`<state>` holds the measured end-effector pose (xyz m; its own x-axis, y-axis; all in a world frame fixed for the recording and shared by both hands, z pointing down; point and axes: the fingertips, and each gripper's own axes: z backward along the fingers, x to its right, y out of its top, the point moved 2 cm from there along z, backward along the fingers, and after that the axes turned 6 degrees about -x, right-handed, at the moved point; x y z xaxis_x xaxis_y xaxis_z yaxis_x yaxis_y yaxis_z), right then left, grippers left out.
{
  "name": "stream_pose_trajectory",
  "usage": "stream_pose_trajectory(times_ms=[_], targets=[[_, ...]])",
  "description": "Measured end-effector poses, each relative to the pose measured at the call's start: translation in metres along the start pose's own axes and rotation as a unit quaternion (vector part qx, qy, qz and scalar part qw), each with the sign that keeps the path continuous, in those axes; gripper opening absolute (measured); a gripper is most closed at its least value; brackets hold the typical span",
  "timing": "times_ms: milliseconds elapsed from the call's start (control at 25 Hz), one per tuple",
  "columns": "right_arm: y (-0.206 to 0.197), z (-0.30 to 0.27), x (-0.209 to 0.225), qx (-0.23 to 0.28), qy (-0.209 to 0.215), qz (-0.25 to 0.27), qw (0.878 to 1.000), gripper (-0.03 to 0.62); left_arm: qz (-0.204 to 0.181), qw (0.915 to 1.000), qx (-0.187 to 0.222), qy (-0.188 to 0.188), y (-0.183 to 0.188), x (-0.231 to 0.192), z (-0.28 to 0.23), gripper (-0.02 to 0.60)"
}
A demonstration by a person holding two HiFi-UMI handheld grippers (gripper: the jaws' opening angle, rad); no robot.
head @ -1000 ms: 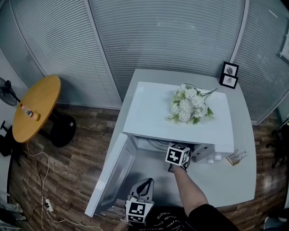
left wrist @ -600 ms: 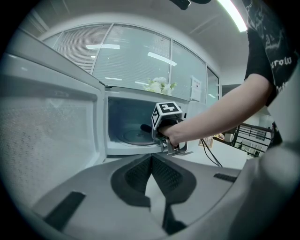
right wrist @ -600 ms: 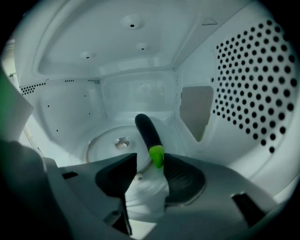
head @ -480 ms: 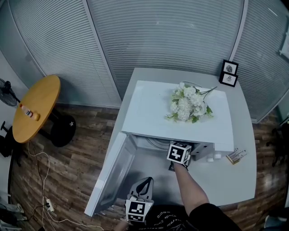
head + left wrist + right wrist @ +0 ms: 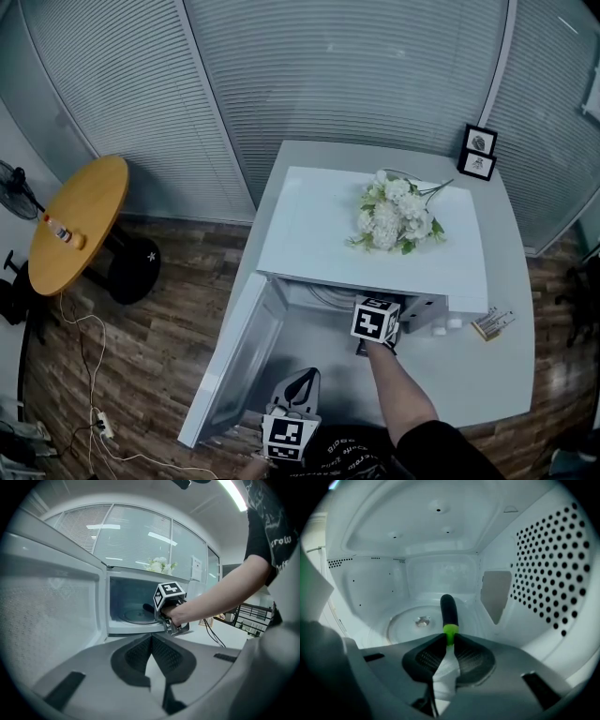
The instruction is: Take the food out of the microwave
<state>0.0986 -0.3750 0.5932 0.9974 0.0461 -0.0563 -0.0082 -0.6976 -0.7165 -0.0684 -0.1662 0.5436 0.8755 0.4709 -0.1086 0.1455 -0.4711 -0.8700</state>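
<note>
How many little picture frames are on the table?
2. One picture frame stands at the far right corner of the grey table, beyond the microwave; the other frame stands just in front of it. None seem hidden.

Slatted blinds (image 5: 347, 66), wood floor (image 5: 141, 375), round orange table (image 5: 75, 220), ceiling strip light (image 5: 234, 491)

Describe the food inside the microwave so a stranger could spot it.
Look in the open white microwave with flowers on top. By its glass turntable is a dark, sausage-shaped vegetable, the only item inside. Its bright green end is pinched by the right gripper, whose jaws have just been closing.
</note>
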Motion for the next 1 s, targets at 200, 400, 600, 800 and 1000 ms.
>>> stream_pose_trajectory(times_ms=[200, 400, 600, 800, 1000], targets=[[0.002, 0.003, 0.001, 0.016, 0.004, -0.001, 1.0, 0.052, -0.006, 0.9999, -0.006, -0.006, -0.004, 0.005, -0.003, 0.008], [0.008, 0.009, -0.003, 0.038, 0.013, 0.01, 0.999, 0.051, 0.0, 1.0, -0.007, -0.002, -0.007, 0.003, -0.002, 0.008], [0.009, 0.017, -0.006, 0.048, 0.017, 0.022, 0.998, 0.051, 0.001, 1.0, -0.009, -0.004, -0.01, 0.006, -0.001, 0.008], [0.012, 0.027, -0.008, 0.066, 0.021, 0.036, 0.997, 0.049, 0.002, 1.0, -0.006, -0.005, -0.01, 0.008, 0.0, 0.008], [0.009, 0.033, -0.008, 0.072, 0.024, 0.04, 0.996, 0.049, 0.004, 1.0, -0.005, -0.004, -0.012, 0.009, 0.001, 0.008]])
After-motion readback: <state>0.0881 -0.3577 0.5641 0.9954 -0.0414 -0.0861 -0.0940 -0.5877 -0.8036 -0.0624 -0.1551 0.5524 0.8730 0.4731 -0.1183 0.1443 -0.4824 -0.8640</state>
